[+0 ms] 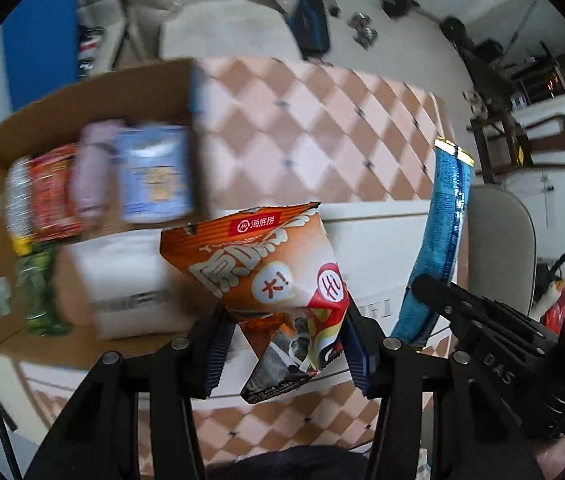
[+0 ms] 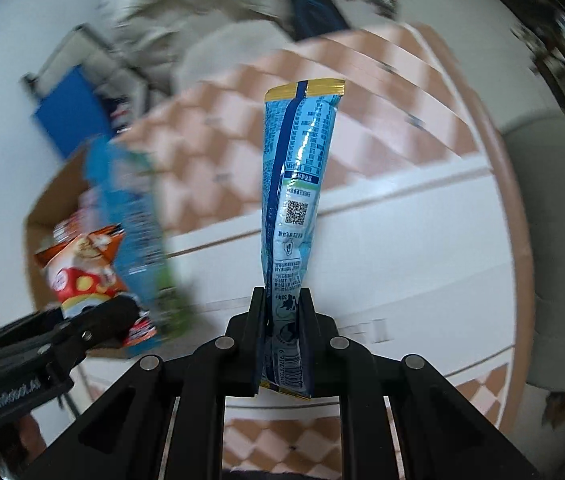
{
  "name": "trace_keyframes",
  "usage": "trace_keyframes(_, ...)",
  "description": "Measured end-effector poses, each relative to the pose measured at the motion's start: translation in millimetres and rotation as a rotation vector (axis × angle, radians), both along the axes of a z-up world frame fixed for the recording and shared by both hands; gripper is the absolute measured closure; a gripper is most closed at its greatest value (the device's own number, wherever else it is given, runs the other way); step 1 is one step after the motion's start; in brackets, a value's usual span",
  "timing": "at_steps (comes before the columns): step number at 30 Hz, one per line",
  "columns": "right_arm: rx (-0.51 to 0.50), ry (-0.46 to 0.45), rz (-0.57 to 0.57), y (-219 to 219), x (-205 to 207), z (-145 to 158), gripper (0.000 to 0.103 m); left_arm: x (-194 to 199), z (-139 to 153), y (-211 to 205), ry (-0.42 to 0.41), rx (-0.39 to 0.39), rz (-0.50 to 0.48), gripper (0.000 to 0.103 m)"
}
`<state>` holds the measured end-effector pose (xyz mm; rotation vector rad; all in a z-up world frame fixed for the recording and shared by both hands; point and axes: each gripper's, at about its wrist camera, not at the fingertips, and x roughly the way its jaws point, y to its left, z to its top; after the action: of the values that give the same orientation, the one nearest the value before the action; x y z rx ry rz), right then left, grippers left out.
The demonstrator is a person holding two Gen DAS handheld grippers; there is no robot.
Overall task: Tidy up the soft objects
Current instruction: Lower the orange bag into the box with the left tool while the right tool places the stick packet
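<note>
My left gripper [image 1: 286,344] is shut on an orange snack bag [image 1: 266,276] and holds it up above the table, just right of a cardboard box [image 1: 82,96]. The box holds several packets, among them a blue one [image 1: 154,176], a pink one [image 1: 90,172] and a red one [image 1: 52,196]. My right gripper [image 2: 282,336] is shut on a tall light-blue packet [image 2: 298,184] with a gold top, held upright. That packet also shows in the left wrist view [image 1: 438,240]. The orange bag shows at the left of the right wrist view [image 2: 82,268].
The table has a peach and white checked cloth [image 1: 322,128]. A flat white box [image 2: 382,248] lies on it under both grippers. Grey chairs stand at the far side [image 1: 226,32] and at the right [image 2: 554,240]. Weights and clutter lie on the floor behind.
</note>
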<state>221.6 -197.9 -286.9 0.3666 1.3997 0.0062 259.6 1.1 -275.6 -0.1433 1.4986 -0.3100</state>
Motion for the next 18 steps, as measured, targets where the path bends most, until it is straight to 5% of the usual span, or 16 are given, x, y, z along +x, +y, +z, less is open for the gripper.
trace_keyframes(7, 0.036, -0.065, 0.197, 117, 9, 47, 0.088, 4, 6, 129, -0.019, 0.134, 0.123, 0.056)
trace_keyframes(13, -0.055, -0.041, 0.296, 196, 30, 26, 0.088, 16, -32, 209, 0.06, 0.28, 0.164, 0.056)
trace_keyframes(18, -0.123, 0.009, 0.328, 221, 36, -3, 0.088, 23, -64, 229, 0.136, 0.247, 0.14, 0.056)
